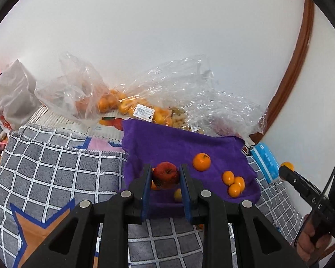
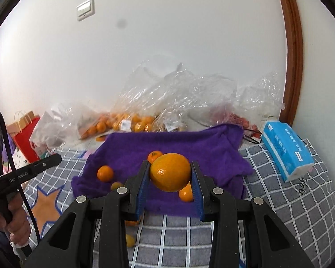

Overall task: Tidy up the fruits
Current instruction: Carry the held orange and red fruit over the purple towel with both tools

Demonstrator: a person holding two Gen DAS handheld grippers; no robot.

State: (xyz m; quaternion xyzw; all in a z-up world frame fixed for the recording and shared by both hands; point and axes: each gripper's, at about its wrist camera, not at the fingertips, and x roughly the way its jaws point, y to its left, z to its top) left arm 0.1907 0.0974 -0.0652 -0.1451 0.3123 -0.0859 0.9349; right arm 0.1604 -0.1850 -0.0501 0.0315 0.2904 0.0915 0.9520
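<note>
While its jaws clamp a red apple (image 1: 166,175), the left gripper (image 1: 165,176) hides part of a small fruit beneath it. Likewise, the right gripper (image 2: 170,174) pinches a large orange (image 2: 170,172). Both hover over the purple towel (image 1: 178,143), where four loose mandarins show clearly. Beyond lie fruit-filled plastic bags (image 1: 127,98); only the right view shows the whole tissue pack (image 2: 287,150).

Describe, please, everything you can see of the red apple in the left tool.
The red apple is round, deep red with yellowish flecks and a stem dimple facing the camera. It looks whole and firm. The left tool is shut on it, blue pads pressing its two sides, holding it above the purple towel. Small orange fruits show just beneath it; nothing else visibly touches it.
</note>
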